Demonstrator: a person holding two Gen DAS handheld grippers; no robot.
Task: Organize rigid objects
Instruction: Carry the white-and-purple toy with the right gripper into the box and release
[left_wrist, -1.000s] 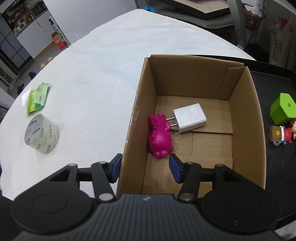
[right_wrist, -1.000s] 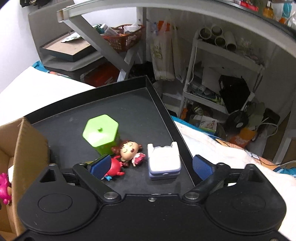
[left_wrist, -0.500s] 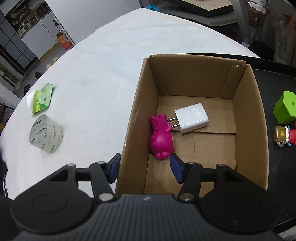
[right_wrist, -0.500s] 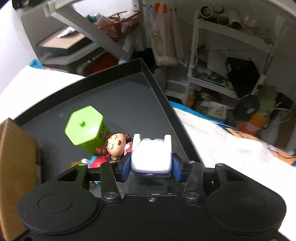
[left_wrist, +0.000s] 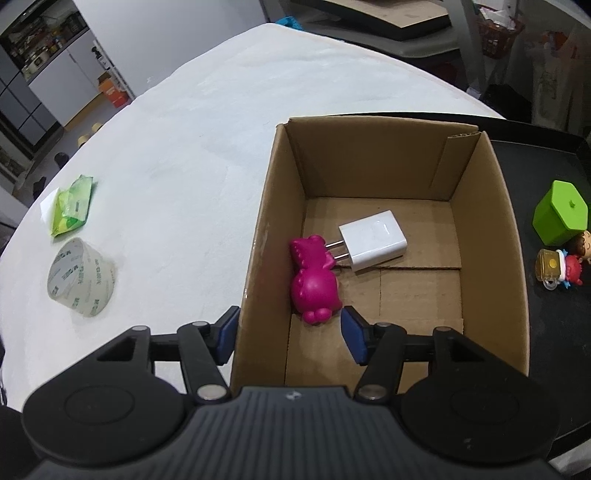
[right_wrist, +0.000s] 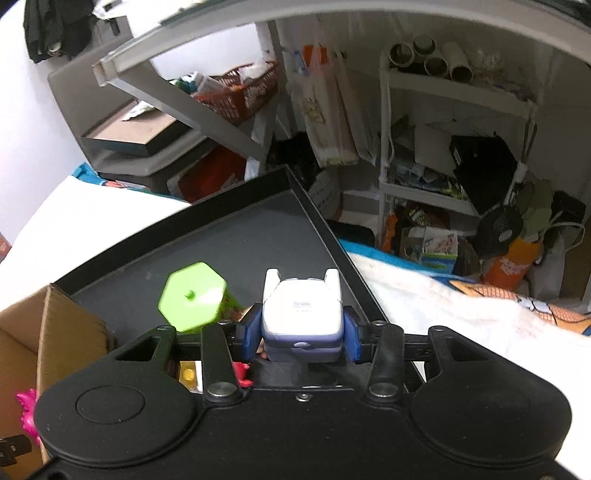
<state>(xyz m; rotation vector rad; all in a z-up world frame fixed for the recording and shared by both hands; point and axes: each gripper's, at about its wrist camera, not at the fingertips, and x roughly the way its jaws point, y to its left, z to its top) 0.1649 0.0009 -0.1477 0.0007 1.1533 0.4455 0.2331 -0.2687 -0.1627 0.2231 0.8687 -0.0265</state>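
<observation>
My right gripper (right_wrist: 301, 338) is shut on a white and purple case (right_wrist: 301, 319) and holds it above the black tray (right_wrist: 236, 236). A green hexagonal box (right_wrist: 192, 295) stands on the tray to its left; it also shows in the left wrist view (left_wrist: 559, 212), beside a small doll figure (left_wrist: 569, 266). My left gripper (left_wrist: 288, 334) is open, its fingers astride the near left wall of the cardboard box (left_wrist: 487, 229). Inside the box lie a magenta toy (left_wrist: 314, 280) and a white charger (left_wrist: 373, 240).
A roll of clear tape (left_wrist: 79, 282) and a green packet (left_wrist: 72, 205) lie on the white table (left_wrist: 184, 147) at the left. Cluttered shelves (right_wrist: 443, 129) and a red basket (right_wrist: 236, 92) stand beyond the tray.
My right gripper closed on the white and purple case and lifted it off the tray. The left gripper drifted slightly, staying open over the box wall.
</observation>
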